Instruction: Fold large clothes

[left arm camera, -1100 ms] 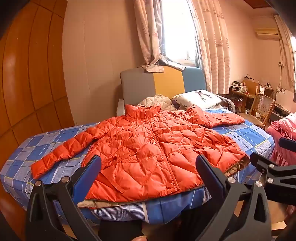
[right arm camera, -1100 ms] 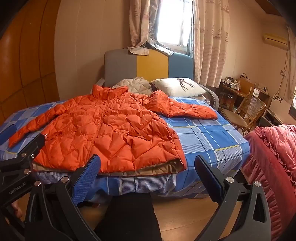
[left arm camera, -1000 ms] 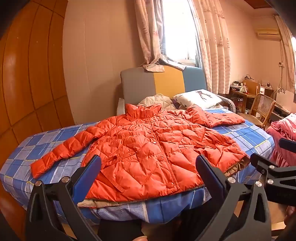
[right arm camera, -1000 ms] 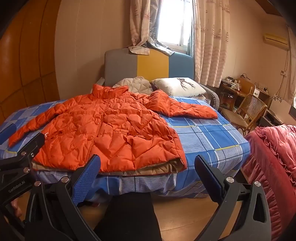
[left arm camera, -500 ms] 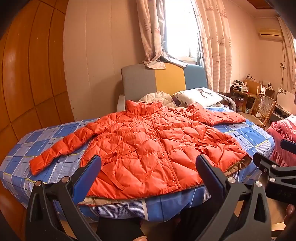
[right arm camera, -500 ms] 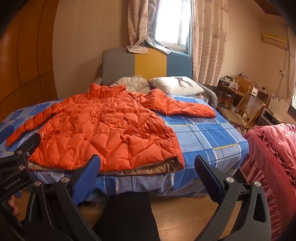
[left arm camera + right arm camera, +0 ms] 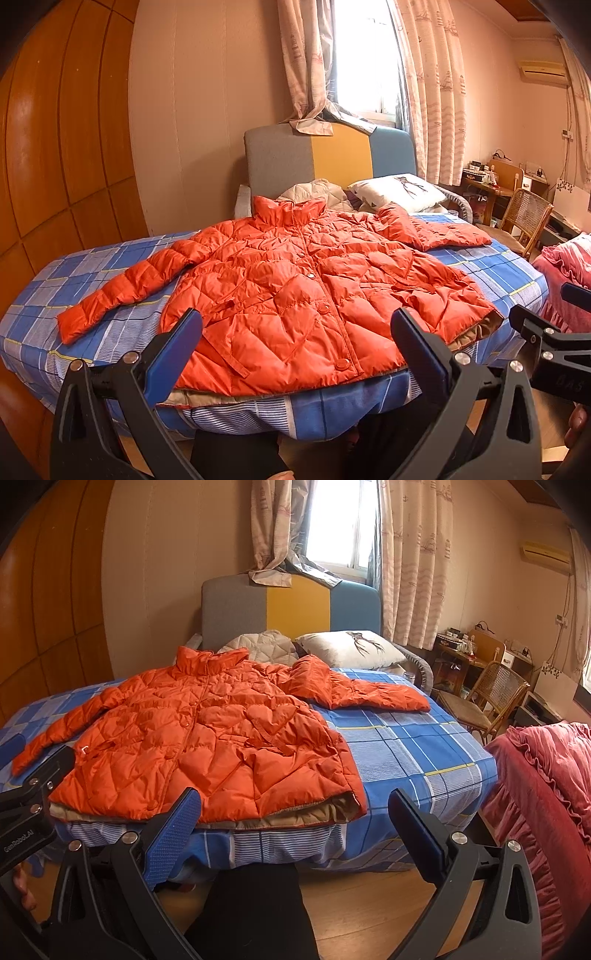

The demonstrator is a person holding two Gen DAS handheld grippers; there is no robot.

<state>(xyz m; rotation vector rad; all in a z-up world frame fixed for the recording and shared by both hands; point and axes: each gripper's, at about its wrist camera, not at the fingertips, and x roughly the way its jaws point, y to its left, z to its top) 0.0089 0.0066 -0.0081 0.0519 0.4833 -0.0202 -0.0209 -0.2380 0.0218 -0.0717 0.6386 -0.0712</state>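
While left tongs (image 7: 295,334) gape, orange jacket (image 7: 310,295) flat on bed (image 7: 498,269)

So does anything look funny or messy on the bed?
A little. The orange jacket lies flat and buttoned, but its hem hangs over the bed's near edge, showing tan lining. One sleeve lies bent sideways by the pillow. The curtain droops onto the headboard. Nothing looks torn or spilled.

Warm daylight from the overexposed, blown-out window (image 7: 364,62) between patterned curtains (image 7: 410,561), soft sheen on the orange wooden wall panels (image 7: 55,140), strong fisheye bending at the edges, black vignetted corners, sharp focus throughout
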